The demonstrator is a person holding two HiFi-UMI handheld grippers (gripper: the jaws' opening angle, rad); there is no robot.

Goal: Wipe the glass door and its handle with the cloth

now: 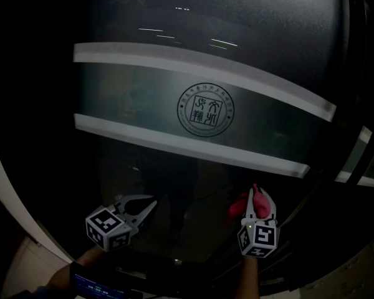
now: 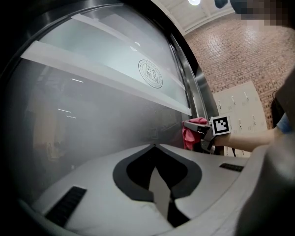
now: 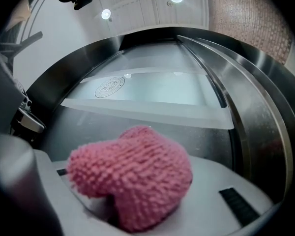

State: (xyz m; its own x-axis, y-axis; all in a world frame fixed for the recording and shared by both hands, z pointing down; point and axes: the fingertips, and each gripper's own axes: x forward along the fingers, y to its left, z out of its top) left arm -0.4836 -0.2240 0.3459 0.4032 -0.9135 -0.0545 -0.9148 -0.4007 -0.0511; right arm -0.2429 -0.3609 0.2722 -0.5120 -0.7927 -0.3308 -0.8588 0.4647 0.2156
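Right gripper (image 1: pixel 255 194), jaws clamped on the pink cloth (image 1: pixel 239 205), holds it low against the door (image 1: pixel 174 161) while the left gripper (image 1: pixel 154 202) hangs closed and empty; pressing too hard risks the jaw tips scraping glass.

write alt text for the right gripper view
A pink knitted cloth fills the foreground, clamped in the right hand-held gripper, facing a glass door with frosted bands and a round seal. A steel frame curves along the right.

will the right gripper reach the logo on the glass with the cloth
Probably yes: the right gripper holds the cloth close to the glass, below the logo, and nothing stands between.
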